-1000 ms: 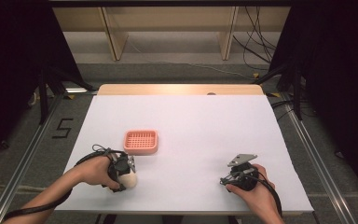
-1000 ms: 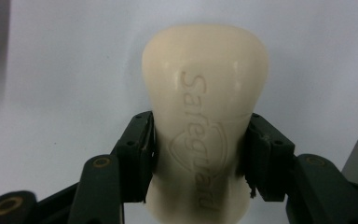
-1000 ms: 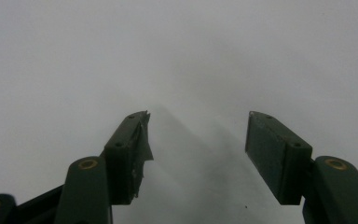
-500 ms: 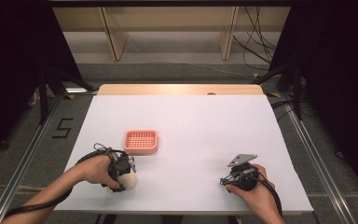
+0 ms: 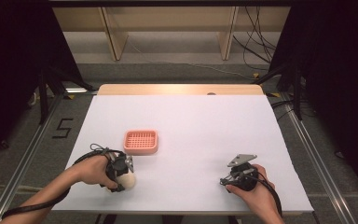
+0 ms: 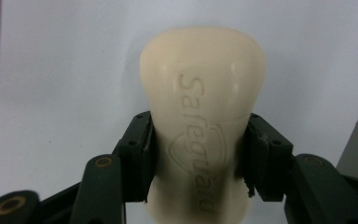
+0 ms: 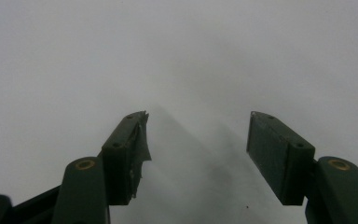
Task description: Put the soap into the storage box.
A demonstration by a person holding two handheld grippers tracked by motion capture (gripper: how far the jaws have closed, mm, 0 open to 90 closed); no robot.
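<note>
Cream soap bar, stamped Safeguard, is sitting clamped across its narrow waist between my left tongs, whose jaws have just been closing onto it. I am gripping it there, I judge, so it cannot slip. It is lying on the white tabletop just near the pink soap dish. My right tongs are resting apart, holding nothing.

The left gripper has just been closing its jaws, and both now press the sides of the cream soap on the desk; no other shift shows since a second ago.
</note>
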